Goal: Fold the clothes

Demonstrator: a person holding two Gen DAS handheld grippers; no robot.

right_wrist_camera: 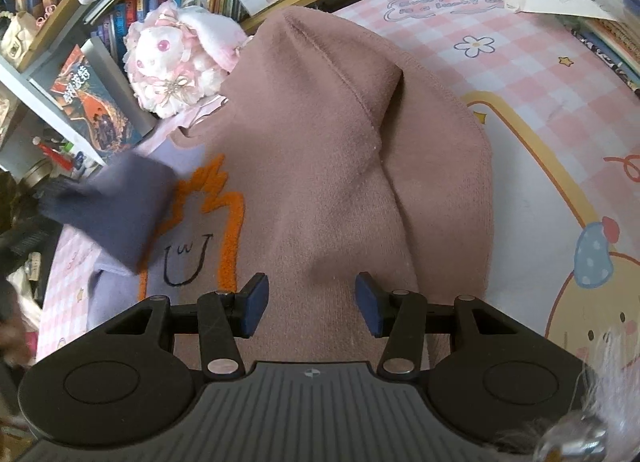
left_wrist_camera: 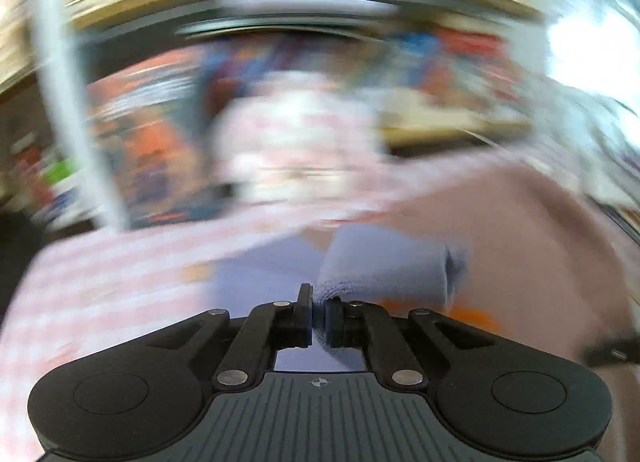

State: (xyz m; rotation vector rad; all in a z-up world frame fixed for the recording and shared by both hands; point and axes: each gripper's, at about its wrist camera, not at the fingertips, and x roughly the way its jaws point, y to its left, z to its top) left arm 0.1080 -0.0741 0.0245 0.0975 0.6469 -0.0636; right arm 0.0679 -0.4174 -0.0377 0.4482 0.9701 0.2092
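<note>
With the left gripper point(left_wrist_camera: 319, 316) clenched on the lavender sleeve cuff point(left_wrist_camera: 384, 270), it should carry it flat across the mauve sweatshirt point(right_wrist_camera: 340, 165) while the right gripper point(right_wrist_camera: 312, 304) hovers, jaws released.

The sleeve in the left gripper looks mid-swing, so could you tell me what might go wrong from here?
1. The left gripper pinches only the very edge of the sleeve, so a fast swing could pull it free.
2. The right gripper hovers open over the sweater and pins nothing, so the body may drag or bunch.
3. The plush toy sits against the sweater's far edge and could be knocked.
</note>
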